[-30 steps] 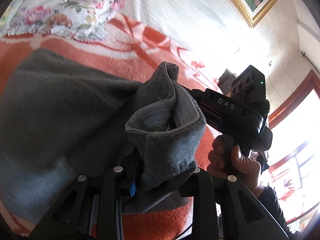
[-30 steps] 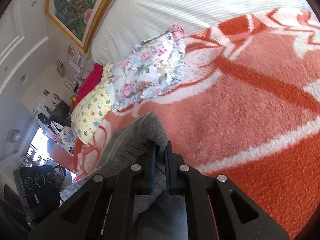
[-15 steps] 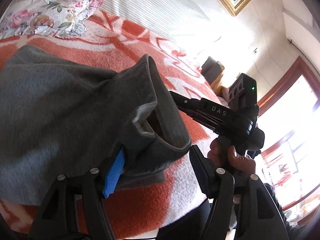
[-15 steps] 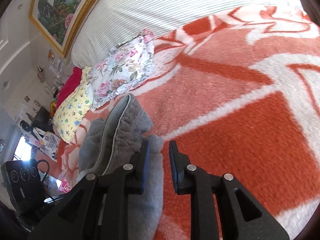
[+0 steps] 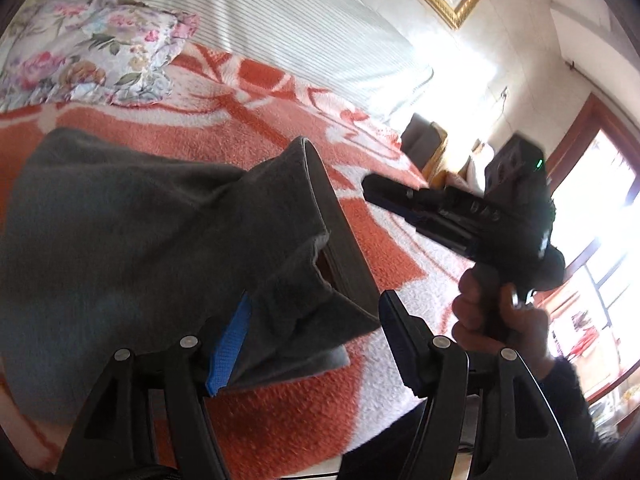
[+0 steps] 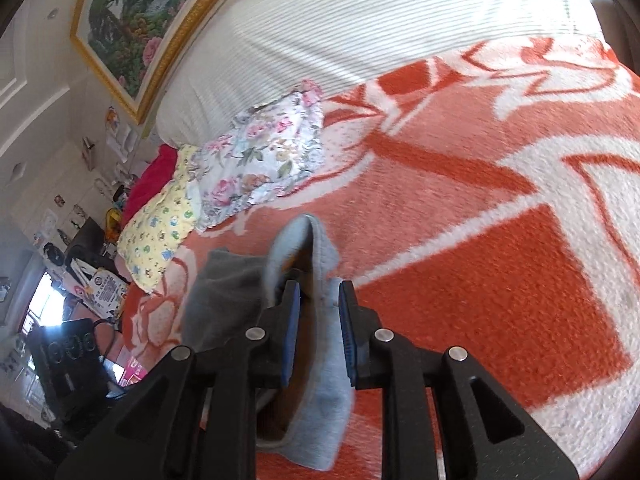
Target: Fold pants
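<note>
The grey pants (image 5: 132, 232) lie on the orange and white blanket (image 5: 288, 412), with their folded waistband end bunched up in front of me. My left gripper (image 5: 316, 328) is open; the waistband lies loose between its fingers. My right gripper (image 6: 318, 300) is open too, and a strip of the grey waistband (image 6: 324, 264) passes loosely between its blue pads. In the left wrist view the right gripper (image 5: 370, 190) hangs in the air to the right of the pants, apart from the cloth.
A floral pillow (image 5: 88, 64) lies at the head of the bed, with a yellow pillow (image 6: 156, 236) beside it. The striped white headboard (image 6: 360, 40) stands behind. The bed's edge runs near the bottom right of the left wrist view. Clutter sits on the floor at left (image 6: 72, 348).
Both grippers have opened and let go of the pants' waistband. The right gripper has drawn back to the right, away from the cloth, and the waistband has dropped onto the blanket.
</note>
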A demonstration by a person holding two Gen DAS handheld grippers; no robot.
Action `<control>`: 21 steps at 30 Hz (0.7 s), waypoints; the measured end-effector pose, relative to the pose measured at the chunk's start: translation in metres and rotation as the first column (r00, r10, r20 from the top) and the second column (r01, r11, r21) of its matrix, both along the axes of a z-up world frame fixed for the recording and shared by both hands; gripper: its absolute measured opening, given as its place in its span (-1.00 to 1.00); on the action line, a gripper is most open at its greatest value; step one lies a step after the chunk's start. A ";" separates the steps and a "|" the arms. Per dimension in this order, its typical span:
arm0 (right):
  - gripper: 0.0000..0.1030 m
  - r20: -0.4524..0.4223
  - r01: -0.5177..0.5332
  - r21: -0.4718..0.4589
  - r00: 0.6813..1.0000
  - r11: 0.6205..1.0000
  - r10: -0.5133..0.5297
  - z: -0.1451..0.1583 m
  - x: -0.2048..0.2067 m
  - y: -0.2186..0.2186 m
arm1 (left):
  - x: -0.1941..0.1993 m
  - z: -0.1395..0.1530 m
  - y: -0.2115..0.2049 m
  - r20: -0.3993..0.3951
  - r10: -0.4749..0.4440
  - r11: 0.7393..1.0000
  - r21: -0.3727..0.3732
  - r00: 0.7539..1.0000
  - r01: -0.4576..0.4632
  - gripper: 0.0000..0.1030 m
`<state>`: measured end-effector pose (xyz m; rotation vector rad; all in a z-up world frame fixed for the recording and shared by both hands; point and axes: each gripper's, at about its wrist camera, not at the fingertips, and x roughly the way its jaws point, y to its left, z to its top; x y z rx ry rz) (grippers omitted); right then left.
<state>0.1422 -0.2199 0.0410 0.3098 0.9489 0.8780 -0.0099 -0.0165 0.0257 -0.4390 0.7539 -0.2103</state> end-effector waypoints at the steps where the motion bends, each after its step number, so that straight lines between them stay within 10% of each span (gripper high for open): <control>1: -0.59 0.004 -0.009 0.008 1.000 1.000 0.009 0.002 0.000 0.005 | 0.004 0.000 -0.001 -0.002 -0.011 1.000 0.007 1.000 0.011 0.29; 11: -0.07 0.006 -0.040 -0.049 0.999 0.998 0.041 -0.004 0.013 0.062 | 0.034 -0.019 -0.004 -0.032 -0.047 0.999 0.009 0.998 0.048 0.02; 15: -0.83 -0.022 -0.041 -0.052 0.999 0.998 0.040 -0.010 0.019 0.061 | 0.042 -0.027 -0.002 -0.059 -0.111 0.992 -0.071 0.992 0.107 -0.47; 21: -0.86 -0.004 0.008 -0.037 1.000 0.999 -0.008 -0.009 0.010 0.025 | 0.031 -0.035 -0.014 -0.042 -0.187 0.968 -0.175 0.981 0.178 -0.49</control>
